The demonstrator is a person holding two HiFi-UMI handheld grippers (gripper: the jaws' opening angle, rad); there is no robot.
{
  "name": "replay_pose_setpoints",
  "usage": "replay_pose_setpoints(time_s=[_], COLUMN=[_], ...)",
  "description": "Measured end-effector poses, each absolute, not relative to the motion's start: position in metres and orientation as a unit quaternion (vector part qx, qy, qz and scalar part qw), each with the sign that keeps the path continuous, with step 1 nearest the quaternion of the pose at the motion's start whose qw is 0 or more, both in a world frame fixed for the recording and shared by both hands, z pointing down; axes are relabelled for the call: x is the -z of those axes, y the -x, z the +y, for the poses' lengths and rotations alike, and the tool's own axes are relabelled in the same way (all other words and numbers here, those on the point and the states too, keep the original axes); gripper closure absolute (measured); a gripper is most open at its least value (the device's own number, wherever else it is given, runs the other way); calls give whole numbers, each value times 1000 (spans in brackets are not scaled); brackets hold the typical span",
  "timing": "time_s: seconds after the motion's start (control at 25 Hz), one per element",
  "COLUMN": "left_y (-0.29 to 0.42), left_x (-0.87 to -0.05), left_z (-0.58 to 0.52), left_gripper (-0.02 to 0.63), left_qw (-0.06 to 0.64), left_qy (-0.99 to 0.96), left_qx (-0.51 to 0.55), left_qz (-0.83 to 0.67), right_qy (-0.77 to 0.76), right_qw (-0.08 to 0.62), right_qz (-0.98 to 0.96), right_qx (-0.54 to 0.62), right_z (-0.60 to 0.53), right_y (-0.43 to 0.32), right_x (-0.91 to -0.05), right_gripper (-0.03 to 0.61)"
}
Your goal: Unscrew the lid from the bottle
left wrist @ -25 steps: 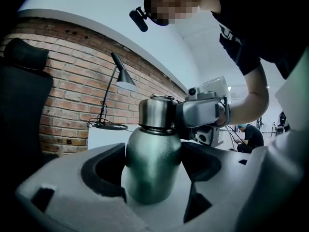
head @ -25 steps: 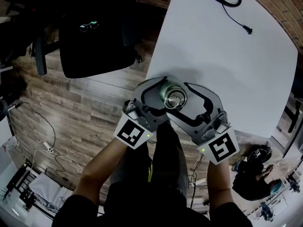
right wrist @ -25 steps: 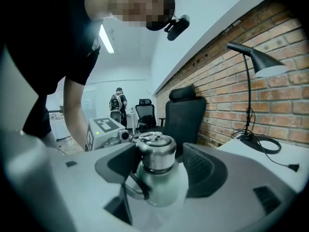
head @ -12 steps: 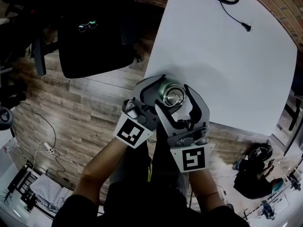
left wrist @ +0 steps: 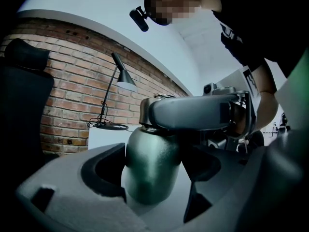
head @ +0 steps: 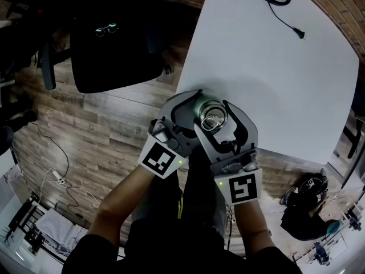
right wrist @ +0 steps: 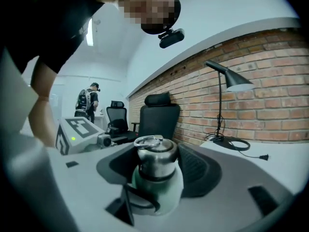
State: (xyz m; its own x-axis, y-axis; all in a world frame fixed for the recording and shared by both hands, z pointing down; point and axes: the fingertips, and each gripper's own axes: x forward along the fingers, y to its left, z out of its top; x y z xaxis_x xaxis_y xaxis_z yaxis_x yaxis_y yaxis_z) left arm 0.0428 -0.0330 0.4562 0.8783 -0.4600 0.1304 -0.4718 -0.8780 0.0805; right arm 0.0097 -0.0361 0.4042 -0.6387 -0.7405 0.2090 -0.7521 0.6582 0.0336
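Observation:
A green metal bottle stands at the near left corner of the white table. Its steel lid carries a wire ring. My left gripper is shut on the bottle's body, low down. My right gripper comes in higher, from the near side. Its jaws straddle the lid and are closing. A thin gap still shows on each side of the lid. In the left gripper view one right jaw crosses in front of the lid and hides most of it.
A black office chair stands on the wood floor to the left of the table. A desk lamp and its loose cable are at the table's far end by the brick wall. A person stands far off in the room.
My right gripper has swung from the lower right to come at the lid almost straight from the near side, and its jaws have narrowed a little. The left gripper and the bottle have stayed put.

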Motion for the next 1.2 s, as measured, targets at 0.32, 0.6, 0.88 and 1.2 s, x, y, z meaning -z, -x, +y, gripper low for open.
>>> replay_pose_setpoints(time_s=[0.32,0.6,0.88,1.2], left_y=[-45,-45,-45,-43], left_x=[-456,-456,-458,-459], left_z=[-34,-33,-33,-31], left_gripper=[268,267,267,267], left_qw=[55,56,56,56], left_qy=[-969,-969,-969,-968], left_qx=[-53,-55,-55,-57], left_qz=[-236,-234,-235,-237], right_qy=[-145,-140,-199,-397], right_qw=[148,136,141,93], right_qz=[-976,-979,-969,-911], right_qx=[-61,-65,-38,-60], right_z=[-27,-29,-31,-28], right_y=[-7,-3,-6,-14], right_x=[-409,-406,-411,-414], right_gripper=[313,313,308,290])
